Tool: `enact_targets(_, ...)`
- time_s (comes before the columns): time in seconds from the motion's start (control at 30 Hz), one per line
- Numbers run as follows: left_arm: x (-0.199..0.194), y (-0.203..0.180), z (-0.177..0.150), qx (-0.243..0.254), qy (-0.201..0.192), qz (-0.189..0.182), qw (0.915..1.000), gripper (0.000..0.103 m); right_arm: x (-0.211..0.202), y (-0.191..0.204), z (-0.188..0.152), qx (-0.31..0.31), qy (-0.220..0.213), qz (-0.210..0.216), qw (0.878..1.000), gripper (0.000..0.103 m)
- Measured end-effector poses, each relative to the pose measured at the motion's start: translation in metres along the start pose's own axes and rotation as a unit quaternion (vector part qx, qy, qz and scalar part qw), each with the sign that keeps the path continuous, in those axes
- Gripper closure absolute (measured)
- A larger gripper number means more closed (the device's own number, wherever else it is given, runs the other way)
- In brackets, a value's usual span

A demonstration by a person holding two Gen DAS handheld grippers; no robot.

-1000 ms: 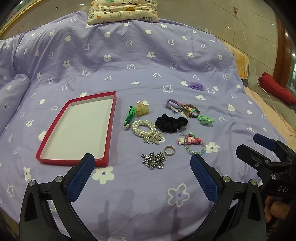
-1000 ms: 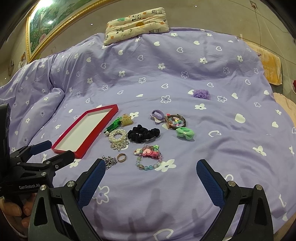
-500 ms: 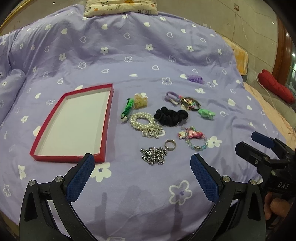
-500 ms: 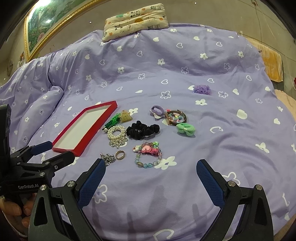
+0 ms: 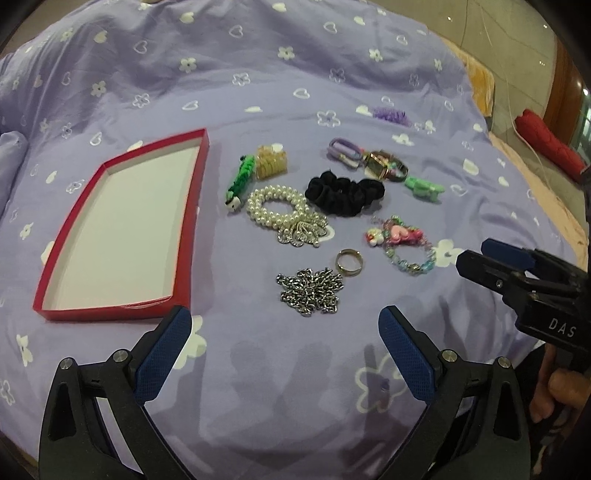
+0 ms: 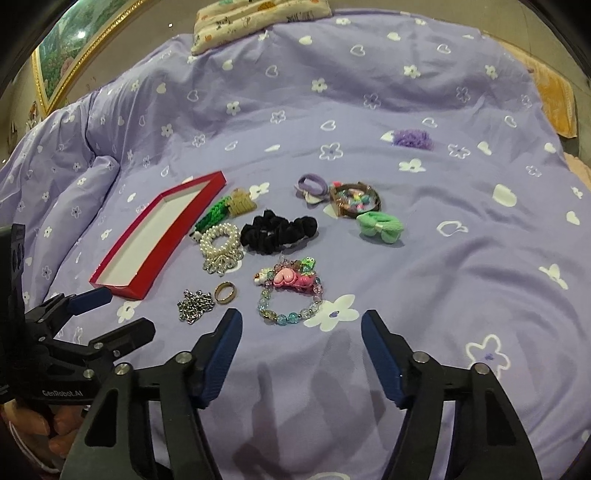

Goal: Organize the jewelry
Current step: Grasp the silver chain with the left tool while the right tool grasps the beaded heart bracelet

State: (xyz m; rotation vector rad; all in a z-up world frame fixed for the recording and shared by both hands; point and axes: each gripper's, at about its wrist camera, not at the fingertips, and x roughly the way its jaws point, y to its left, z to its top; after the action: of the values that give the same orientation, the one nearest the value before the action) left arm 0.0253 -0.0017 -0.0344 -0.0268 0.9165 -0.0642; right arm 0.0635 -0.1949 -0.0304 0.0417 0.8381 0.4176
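Observation:
An empty red tray (image 5: 192, 206) (image 6: 207, 184) lies on a purple bedspread. To its right lie a silver chain (image 5: 310, 290) (image 6: 194, 304), a ring (image 5: 349, 261) (image 6: 224, 292), a pearl bracelet (image 5: 277, 210) (image 6: 219, 240), a black scrunchie (image 5: 343, 194) (image 6: 279, 230), a beaded charm bracelet (image 5: 400, 243) (image 6: 291, 295) and several hair clips and ties. My left gripper (image 5: 284, 336) is open and empty just short of the chain. My right gripper (image 6: 301, 332) is open and empty just short of the charm bracelet.
A purple scrunchie (image 5: 391, 115) (image 6: 413, 138) lies apart at the back right. A patterned pillow (image 6: 258, 18) sits at the bed's far end. A red cushion (image 5: 546, 147) lies on the floor beyond the bed's right edge.
Both grippers have moved forward and down toward the jewelry. The right gripper's jaws have narrowed somewhat but stay open. Nothing has been picked up.

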Motion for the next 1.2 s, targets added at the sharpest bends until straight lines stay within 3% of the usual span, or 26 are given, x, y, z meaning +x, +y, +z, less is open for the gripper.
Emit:
enact_targets(0.33, 0.033, -0.006, 0.013, 0.028, 0.061, -0.005, 0.9977, 0.010, 0.036, 0.001, 0.012, -0.025, 0.061, -0.002, 0.998, 0.050)
enact_targets(0.6, 0.053, -0.005, 0.016, 0.031, 0.091, -0.019, 0.9952, 0.023, 0.056, 0.001, 0.015, -0.041, 0.093, -0.010, 0.995, 0.060)
enact_targets(0.67, 0.054, -0.006, 0.017, 0.033, 0.092, -0.025, 0.9949, 0.031, 0.059, 0.003, 0.016, -0.047, 0.096, -0.010, 0.994, 0.070)
enact_targets(0.8, 0.055, -0.009, 0.016, 0.044, 0.091, -0.039, 0.9942, 0.051, 0.064, 0.007, 0.016, -0.060, 0.097, -0.011, 0.993, 0.079)
enact_targets(0.87, 0.055, -0.011, 0.016, 0.048, 0.088, -0.047, 0.9939, 0.070, 0.065, 0.008, 0.015, -0.061, 0.095, -0.006, 0.994, 0.091)
enact_targets(0.97, 0.054, -0.013, 0.015, 0.054, 0.085, -0.054, 0.9934, 0.090, 0.064, 0.007, 0.014, -0.057, 0.091, -0.004, 0.994, 0.094)
enact_targets(1.2, 0.044, -0.009, 0.016, 0.050, 0.073, -0.064, 0.9941, 0.092, 0.045, -0.003, 0.017, -0.031, 0.068, -0.001, 0.997, 0.096)
